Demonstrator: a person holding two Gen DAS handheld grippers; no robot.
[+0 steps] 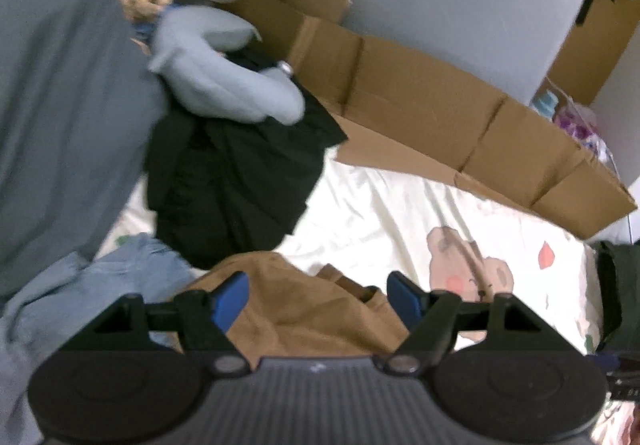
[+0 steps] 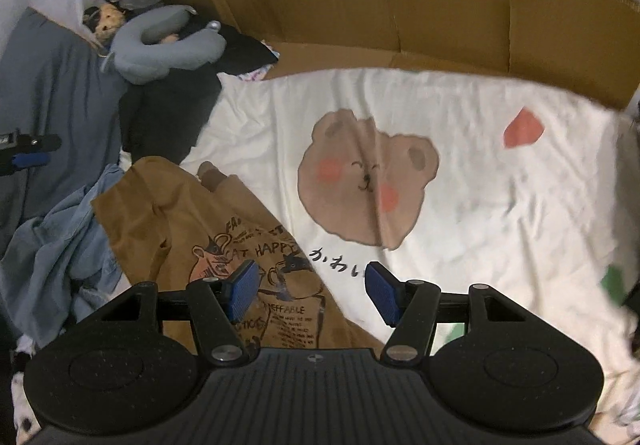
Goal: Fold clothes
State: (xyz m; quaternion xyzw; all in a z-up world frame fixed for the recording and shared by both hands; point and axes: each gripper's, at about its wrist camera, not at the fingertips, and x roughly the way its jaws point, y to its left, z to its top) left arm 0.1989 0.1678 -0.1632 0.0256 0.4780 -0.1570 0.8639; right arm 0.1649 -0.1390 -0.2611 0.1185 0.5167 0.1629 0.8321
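A crumpled brown T-shirt [image 2: 192, 221] with a printed cat drawing lies on the white bear-print bedsheet [image 2: 500, 213]. My right gripper [image 2: 312, 291] hovers over the shirt's printed edge, open, blue pads apart with nothing between them. In the left wrist view the same brown shirt [image 1: 304, 317] lies just under my left gripper [image 1: 318, 299], which is also open and holds nothing. The left gripper [image 2: 28, 153] shows at the left edge of the right wrist view. Beside the shirt lie a light blue garment [image 2: 60, 245] and a black garment [image 1: 236, 185].
A flattened cardboard box [image 2: 440, 5] stands along the far side of the bed. A grey neck pillow [image 2: 168, 49] and a small plush toy [image 2: 106, 19] rest on the black clothes. A grey-blue cover [image 1: 60, 105] fills the left. A dark item [image 1: 620, 293] sits at the right edge.
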